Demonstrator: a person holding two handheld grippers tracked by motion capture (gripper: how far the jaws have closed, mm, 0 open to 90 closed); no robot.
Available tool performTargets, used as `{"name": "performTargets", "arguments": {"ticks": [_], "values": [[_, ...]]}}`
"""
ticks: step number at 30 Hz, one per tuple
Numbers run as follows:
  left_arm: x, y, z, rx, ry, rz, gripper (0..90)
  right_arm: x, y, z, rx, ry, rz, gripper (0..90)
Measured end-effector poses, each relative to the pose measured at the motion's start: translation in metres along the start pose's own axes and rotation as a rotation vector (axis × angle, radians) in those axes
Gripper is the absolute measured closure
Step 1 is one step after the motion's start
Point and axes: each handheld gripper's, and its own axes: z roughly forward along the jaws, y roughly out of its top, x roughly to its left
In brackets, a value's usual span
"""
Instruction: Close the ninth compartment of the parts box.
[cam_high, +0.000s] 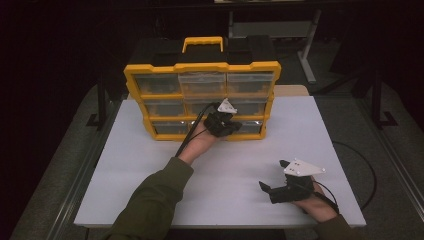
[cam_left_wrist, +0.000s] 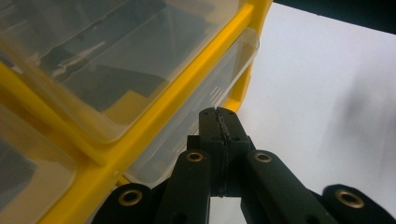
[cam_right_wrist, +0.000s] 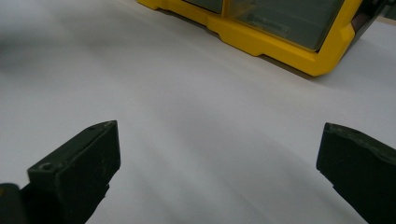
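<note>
While pinched shut on the lip of the clear bottom drawer (cam_left_wrist: 196, 123) of the yellow organizer (cam_high: 150, 70), left tongs (cam_left_wrist: 219, 122) poised to pull; right tongs (cam_right_wrist: 219, 158) parked agape on the desk (cam_high: 150, 165).

A white table (cam_high: 150, 165) carries a yellow drawer organiser (cam_high: 200, 100) standing at its far edge.

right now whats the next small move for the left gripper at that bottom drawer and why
Probably a short, straight pull back toward the person. The left gripper has its jaws shut at the front lip of the clear bottom drawer in the yellow organizer, and that drawer looks barely out.
</note>
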Motion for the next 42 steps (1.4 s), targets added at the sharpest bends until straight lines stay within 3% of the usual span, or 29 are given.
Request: {"name": "performTargets", "arguments": {"ticks": [3,6,13,14,15,21,34,42], "values": [[0.001,0.000,-0.001,0.015,-0.001,0.012,89.7,0.000,0.000,0.000,-0.001,0.000,0.000,0.0],[0.000,-0.001,-0.004,0.005,-0.028,-0.004,87.5,0.000,0.000,-0.001,0.001,0.003,0.005,0.0],[-0.004,-0.004,-0.016,0.016,-0.073,-0.006,72.4,0.001,0.000,-0.001,-0.002,-0.001,0.001,0.0],[-0.002,-0.005,-0.018,0.017,-0.086,0.018,70.0,0.001,0.000,-0.001,-0.001,-0.001,0.005,0.0],[-0.004,-0.007,-0.020,0.013,-0.089,-0.014,67.4,0.001,0.000,-0.001,0.000,0.000,0.004,0.0],[-0.006,-0.013,-0.030,0.012,-0.123,-0.024,56.1,0.001,0.000,0.000,0.003,-0.002,0.006,0.0],[-0.012,-0.026,-0.046,0.017,-0.117,-0.016,35.8,0.001,0.000,0.002,0.003,0.003,-0.004,0.0],[-0.010,-0.037,-0.054,0.017,-0.081,-0.030,19.7,0.002,-0.001,0.002,0.009,0.004,-0.003,0.0]]}}
